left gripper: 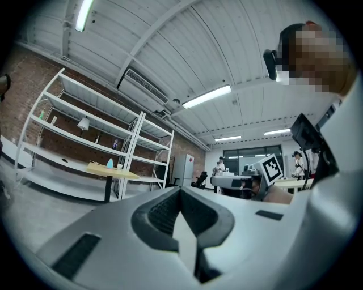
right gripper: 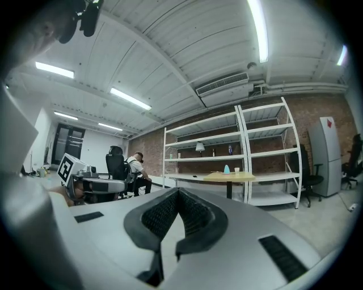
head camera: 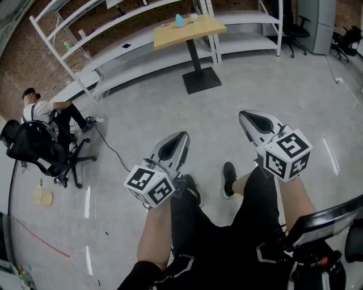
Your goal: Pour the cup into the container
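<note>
Evidently pre-approach; left gripper and right gripper jaws fully closed, holding nothing; cup and blue container stand on the surface far ahead of the jaws; next move likely requires advancing, then opening the jaws at the cup.

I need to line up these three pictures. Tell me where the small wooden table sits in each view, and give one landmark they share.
Head view: the wooden table is at top centre, far across the floor.
Left gripper view: the table is left of centre, at mid height.
Right gripper view: the table is right of centre, at mid height.
Shared landmark: the white shelves just behind it.
</note>
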